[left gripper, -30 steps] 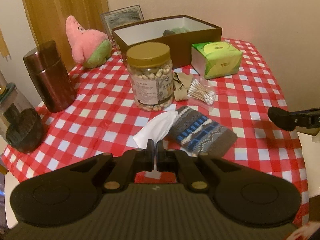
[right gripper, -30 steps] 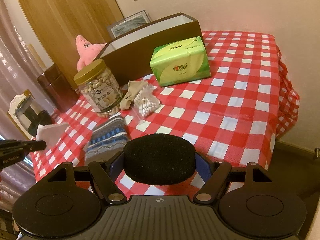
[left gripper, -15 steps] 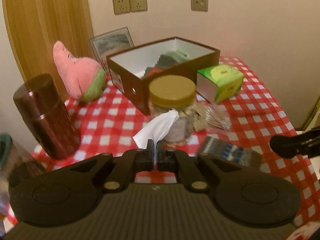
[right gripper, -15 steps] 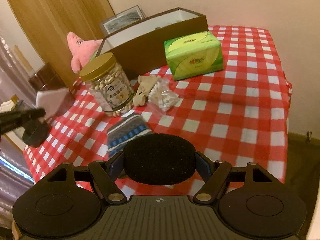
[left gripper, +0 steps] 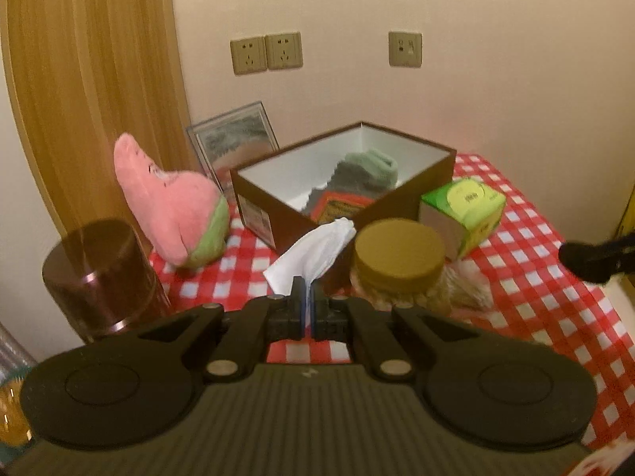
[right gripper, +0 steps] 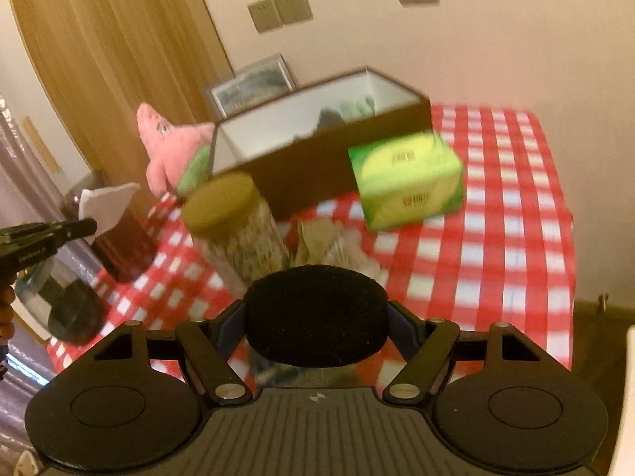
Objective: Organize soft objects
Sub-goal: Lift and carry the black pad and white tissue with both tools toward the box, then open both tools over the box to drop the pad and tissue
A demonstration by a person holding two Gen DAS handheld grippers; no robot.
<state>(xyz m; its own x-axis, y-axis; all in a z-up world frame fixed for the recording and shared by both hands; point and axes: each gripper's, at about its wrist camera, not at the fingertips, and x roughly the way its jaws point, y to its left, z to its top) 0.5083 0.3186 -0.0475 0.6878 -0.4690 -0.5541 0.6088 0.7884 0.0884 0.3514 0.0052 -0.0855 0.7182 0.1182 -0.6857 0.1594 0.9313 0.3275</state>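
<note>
My left gripper (left gripper: 304, 293) is shut on a white tissue (left gripper: 313, 254) and holds it in the air, short of the open brown box (left gripper: 412, 194). The box holds grey and green soft items (left gripper: 365, 174). My right gripper (right gripper: 315, 313) is shut on a black sponge pad (right gripper: 315, 313), held above the table's near side. The left gripper with the tissue (right gripper: 104, 202) shows at the left in the right wrist view. A pink star plush (left gripper: 170, 202) leans left of the box. A green tissue pack (left gripper: 462, 214) lies right of it.
A gold-lidded jar of nuts (left gripper: 399, 261) stands in front of the box on the red checked tablecloth (left gripper: 547, 285). A brown canister (left gripper: 103, 273) stands at the left, a picture frame (left gripper: 234, 139) behind the plush. A dark glass jar (right gripper: 63, 301) is at the table's left.
Both grippers have risen and moved forward toward the box. The tissue stays in my left gripper, the pad in my right. The striped sock has dropped out of view.
</note>
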